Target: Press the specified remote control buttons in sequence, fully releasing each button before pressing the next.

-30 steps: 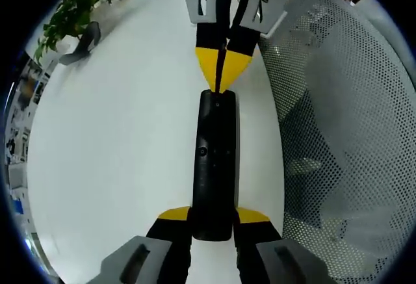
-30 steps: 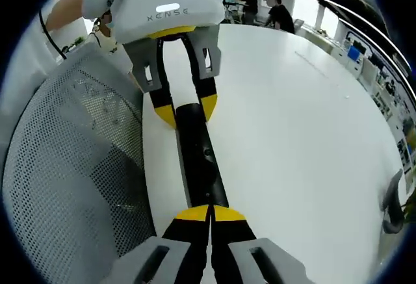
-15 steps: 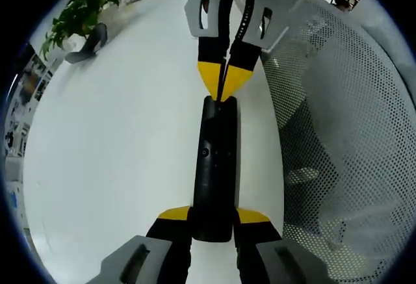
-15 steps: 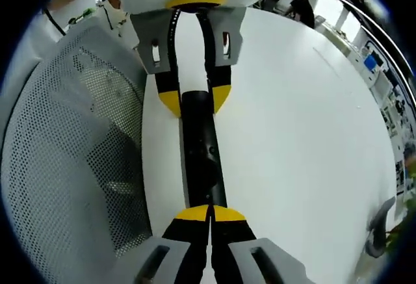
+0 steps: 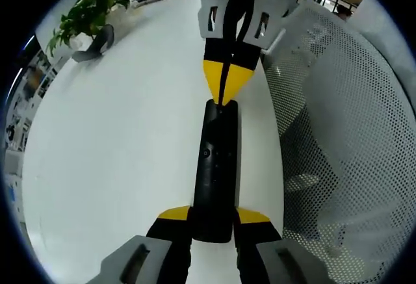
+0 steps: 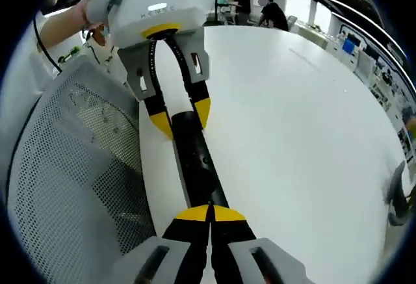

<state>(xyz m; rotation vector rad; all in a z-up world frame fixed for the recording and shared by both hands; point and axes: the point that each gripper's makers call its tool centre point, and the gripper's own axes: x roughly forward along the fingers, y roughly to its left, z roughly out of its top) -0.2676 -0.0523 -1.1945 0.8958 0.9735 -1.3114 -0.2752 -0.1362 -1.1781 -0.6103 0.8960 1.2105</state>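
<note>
Your left gripper (image 5: 212, 218) clamps the near end of the black remote control (image 5: 215, 167), one yellow-tipped jaw on each long side of it. In the left gripper view the remote's long axis runs straight away from you along the jaws, over the white table (image 5: 110, 141), with its far end pointing at your right gripper (image 5: 224, 95). That gripper's yellow tips are pressed together with no gap, meeting the remote's far end.

In the right gripper view the same line reads in reverse: your right gripper (image 6: 209, 214) sits with its tips closed tight at the remote's near end, and the remote (image 6: 194, 160) stretches away, leaning slightly left, to where your left gripper (image 6: 177, 116) grips it. A white perforated mesh chair back (image 5: 338, 134) stands just beside the table edge along the remote's length.
</note>
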